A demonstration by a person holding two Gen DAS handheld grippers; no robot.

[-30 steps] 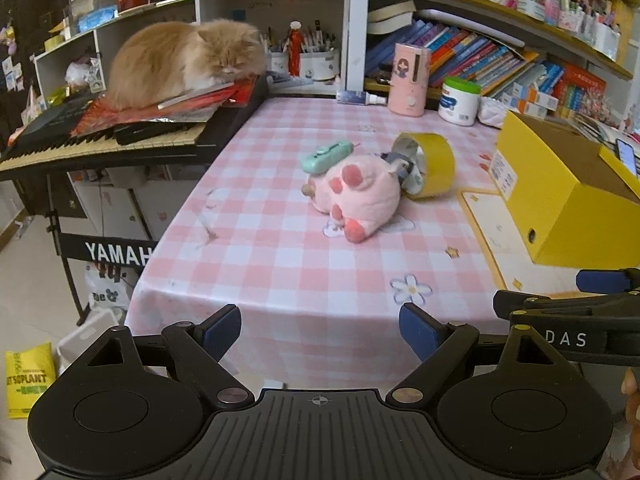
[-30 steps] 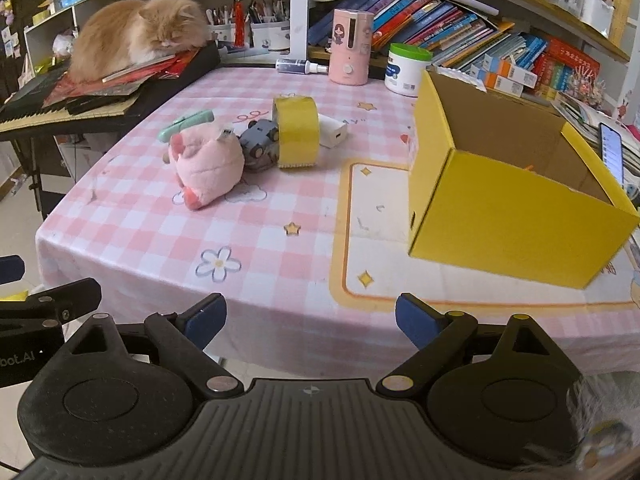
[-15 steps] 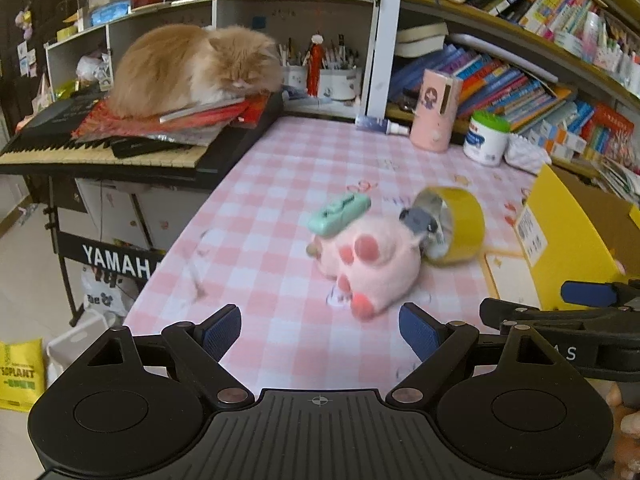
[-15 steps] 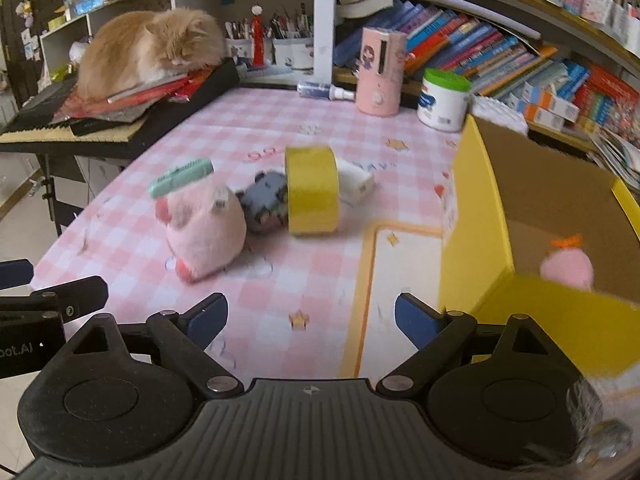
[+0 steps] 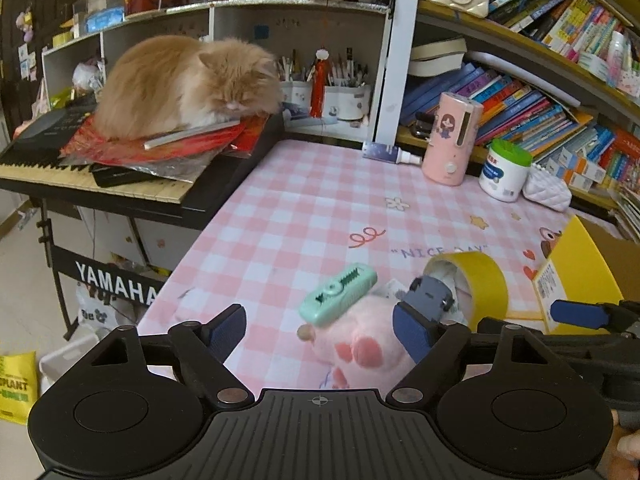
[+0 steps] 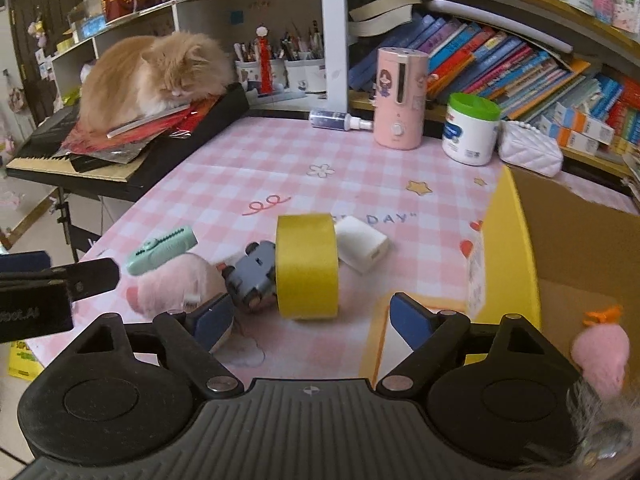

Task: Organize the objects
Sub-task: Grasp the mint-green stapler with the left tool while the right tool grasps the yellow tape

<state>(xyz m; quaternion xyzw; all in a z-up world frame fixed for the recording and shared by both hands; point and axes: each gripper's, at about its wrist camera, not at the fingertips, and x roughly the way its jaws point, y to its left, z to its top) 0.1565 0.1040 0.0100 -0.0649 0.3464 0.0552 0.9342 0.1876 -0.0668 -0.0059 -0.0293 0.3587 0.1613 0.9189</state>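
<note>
A pink plush toy [image 5: 360, 348] lies on the pink checked tablecloth [image 5: 304, 216] with a mint green clip [image 5: 338, 294] on it. Beside it are a small grey toy car [image 6: 256, 272], an upright yellow tape roll [image 6: 307, 266] and a white charger block [image 6: 360, 248]. An open yellow box [image 6: 508, 248] stands at the right with a small pink plush [image 6: 600, 356] inside. My left gripper [image 5: 320, 328] is open, just before the pink plush and clip. My right gripper [image 6: 310, 316] is open, just before the tape roll.
An orange cat [image 5: 180, 84] sleeps on a keyboard [image 5: 100, 184] at the table's left edge. A pink humidifier [image 6: 398, 98], a white jar [image 6: 470, 130], a spray bottle [image 6: 336, 118] and a white pouch [image 6: 528, 152] stand at the back. Bookshelves rise behind.
Both grippers have moved forward over the table, closer to the plush, car and tape roll. The inside of the yellow box with its small pink plush has come into view.
</note>
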